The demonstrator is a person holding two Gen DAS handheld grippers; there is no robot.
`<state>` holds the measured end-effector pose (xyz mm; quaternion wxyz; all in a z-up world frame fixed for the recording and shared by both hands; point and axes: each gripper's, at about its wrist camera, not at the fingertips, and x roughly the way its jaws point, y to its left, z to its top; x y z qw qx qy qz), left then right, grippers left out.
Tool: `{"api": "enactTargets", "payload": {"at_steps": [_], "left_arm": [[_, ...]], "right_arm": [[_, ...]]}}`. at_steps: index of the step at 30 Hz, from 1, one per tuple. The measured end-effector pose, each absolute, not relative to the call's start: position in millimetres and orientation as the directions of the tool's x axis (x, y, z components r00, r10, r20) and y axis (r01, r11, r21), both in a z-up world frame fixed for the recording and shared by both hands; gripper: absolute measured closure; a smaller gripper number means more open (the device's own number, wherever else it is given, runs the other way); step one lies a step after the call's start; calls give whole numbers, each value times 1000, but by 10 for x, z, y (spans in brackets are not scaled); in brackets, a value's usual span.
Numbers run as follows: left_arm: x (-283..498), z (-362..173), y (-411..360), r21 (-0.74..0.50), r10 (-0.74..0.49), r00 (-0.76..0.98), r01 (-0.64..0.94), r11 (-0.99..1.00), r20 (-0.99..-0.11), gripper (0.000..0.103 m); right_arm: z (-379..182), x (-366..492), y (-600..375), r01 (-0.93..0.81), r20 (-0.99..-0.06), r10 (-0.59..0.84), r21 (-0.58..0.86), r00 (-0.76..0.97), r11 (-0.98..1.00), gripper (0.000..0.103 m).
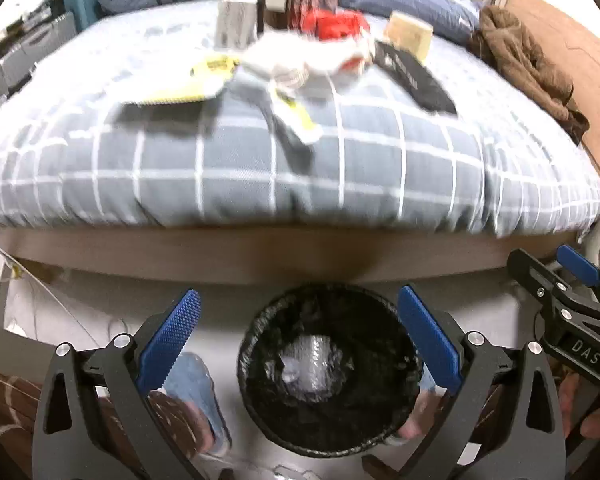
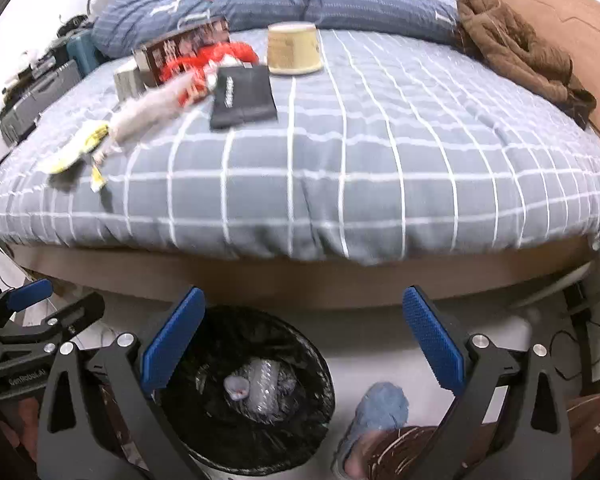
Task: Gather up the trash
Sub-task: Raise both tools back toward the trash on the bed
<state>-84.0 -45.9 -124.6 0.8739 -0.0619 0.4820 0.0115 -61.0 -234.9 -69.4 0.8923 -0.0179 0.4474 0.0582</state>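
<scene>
Litter lies scattered across the far half of a bed covered by a grey quilt with a white grid pattern (image 2: 380,168): a flat black rectangular packet (image 2: 244,98), a tan round paper tub standing upside down (image 2: 294,50), a red crumpled plastic wrapper (image 2: 212,60), a brown printed carton (image 2: 180,54), a crumpled white paper or cloth piece (image 2: 152,110) and yellow-and-white torn wrappers (image 2: 80,148) near the left edge. A brown fuzzy garment (image 2: 520,52) is heaped at the right side, beside a blue striped duvet (image 2: 280,4) at the head. On the pale floor just in front of the wooden bed frame stands a round waste bin lined with a black plastic bag (image 1: 256,344), with clear crinkled plastic and a pale scrap lying at its bottom. The left gripper (image 1: 300,332) hangs above this bin, its blue ridged pads spread wide apart with nothing between them. The right gripper (image 2: 304,332) sits just to the right, its jaws likewise wide apart and empty. A person's feet in light blue slippers (image 2: 380,412) stand on either side of the bin.
</scene>
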Motion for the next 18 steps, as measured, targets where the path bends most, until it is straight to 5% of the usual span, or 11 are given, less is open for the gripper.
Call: {"api": "enactTargets", "payload": {"at_steps": [18], "left_arm": [[-543,-624,49,-77,26,623,-137,987,-782,6]], "right_arm": [[-130,-282,-2057,-193,-717,150,22,680,981,8]]}}
